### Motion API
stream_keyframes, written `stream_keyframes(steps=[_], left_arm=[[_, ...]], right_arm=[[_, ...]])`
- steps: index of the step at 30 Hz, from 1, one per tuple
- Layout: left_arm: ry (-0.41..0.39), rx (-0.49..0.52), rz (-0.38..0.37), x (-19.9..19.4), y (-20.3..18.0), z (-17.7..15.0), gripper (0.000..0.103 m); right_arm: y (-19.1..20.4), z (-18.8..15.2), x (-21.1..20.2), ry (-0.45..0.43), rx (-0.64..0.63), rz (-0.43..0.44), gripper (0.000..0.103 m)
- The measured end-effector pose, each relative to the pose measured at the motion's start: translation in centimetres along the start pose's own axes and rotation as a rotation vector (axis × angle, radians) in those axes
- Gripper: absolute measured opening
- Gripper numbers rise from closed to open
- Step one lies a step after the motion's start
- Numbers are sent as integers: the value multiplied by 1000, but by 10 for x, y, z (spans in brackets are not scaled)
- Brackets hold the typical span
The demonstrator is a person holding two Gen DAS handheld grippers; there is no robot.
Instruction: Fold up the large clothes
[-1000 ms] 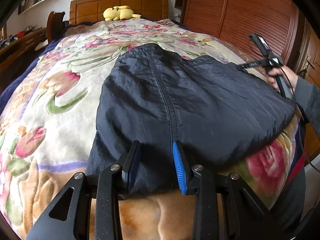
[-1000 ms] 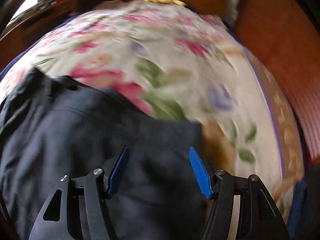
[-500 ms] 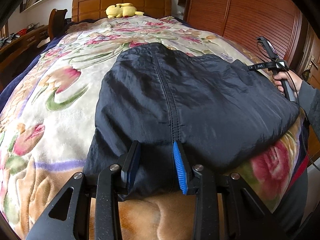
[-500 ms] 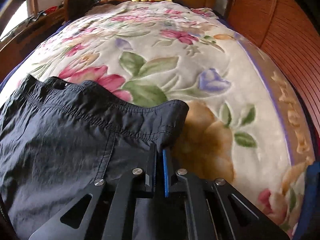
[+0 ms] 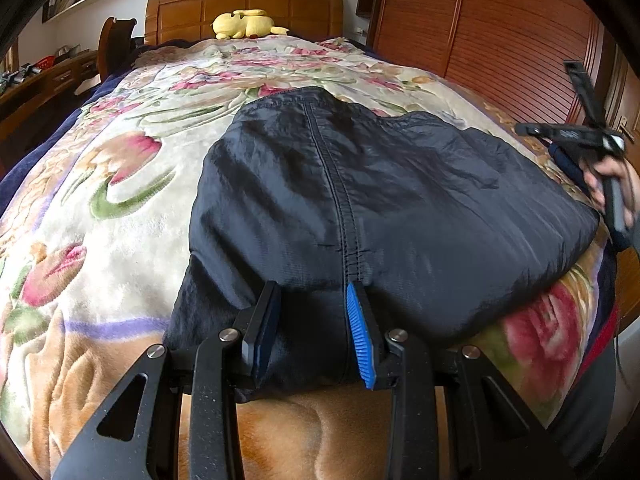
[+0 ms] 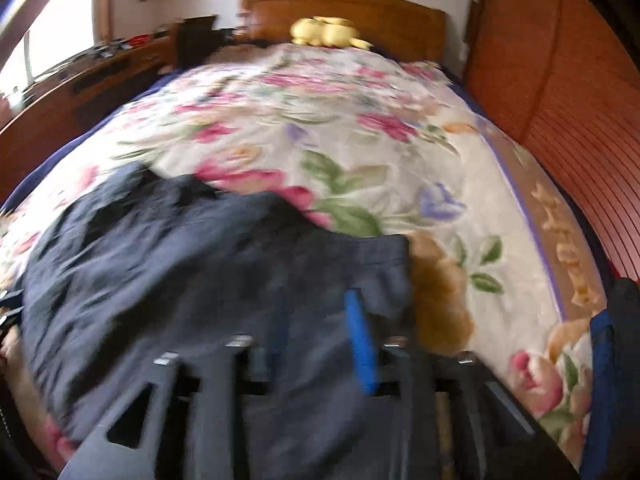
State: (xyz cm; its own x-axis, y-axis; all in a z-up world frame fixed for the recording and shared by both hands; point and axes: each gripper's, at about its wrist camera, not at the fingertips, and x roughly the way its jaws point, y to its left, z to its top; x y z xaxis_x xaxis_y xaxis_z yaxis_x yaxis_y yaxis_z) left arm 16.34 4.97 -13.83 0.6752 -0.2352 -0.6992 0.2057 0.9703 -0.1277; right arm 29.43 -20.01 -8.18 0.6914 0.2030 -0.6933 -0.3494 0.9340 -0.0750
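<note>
A dark navy garment [image 5: 380, 200] lies folded on the floral blanket [image 5: 120, 184] of a bed; a stitched seam runs down its middle. My left gripper [image 5: 314, 328] is open, its fingers resting over the garment's near edge beside the seam. In the right wrist view, which is blurred, the same garment [image 6: 180, 272] fills the lower left. My right gripper [image 6: 320, 332] is open above the garment's corner. The right gripper also shows in the left wrist view [image 5: 588, 140], held by a hand off the garment's right edge.
A yellow plush toy [image 5: 244, 24] lies by the wooden headboard [image 5: 240, 8]. A wooden wardrobe [image 5: 500, 32] stands along the bed's right side. A wooden desk [image 5: 36, 84] with small items stands at the left.
My right gripper, shut on the garment's corner half a second ago, has opened and drawn back. The left gripper has stayed open in place.
</note>
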Motion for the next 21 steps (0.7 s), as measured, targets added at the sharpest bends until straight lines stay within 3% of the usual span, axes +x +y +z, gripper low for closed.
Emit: stream_keyframes(steps=[5, 11, 18, 21], left_arm=[[0, -3, -7, 1, 0, -1, 35], [-1, 8, -7, 2, -2, -3, 35], [-6, 15, 7, 0, -4, -6, 35], [-8, 18, 13, 0, -5, -6, 35]], right_arm=[[55, -43, -2, 34, -3, 127, 61], [84, -92, 22, 10, -30, 94, 61], [91, -87, 13, 17, -9, 48, 61], [107, -84, -18, -40, -1, 93, 61]])
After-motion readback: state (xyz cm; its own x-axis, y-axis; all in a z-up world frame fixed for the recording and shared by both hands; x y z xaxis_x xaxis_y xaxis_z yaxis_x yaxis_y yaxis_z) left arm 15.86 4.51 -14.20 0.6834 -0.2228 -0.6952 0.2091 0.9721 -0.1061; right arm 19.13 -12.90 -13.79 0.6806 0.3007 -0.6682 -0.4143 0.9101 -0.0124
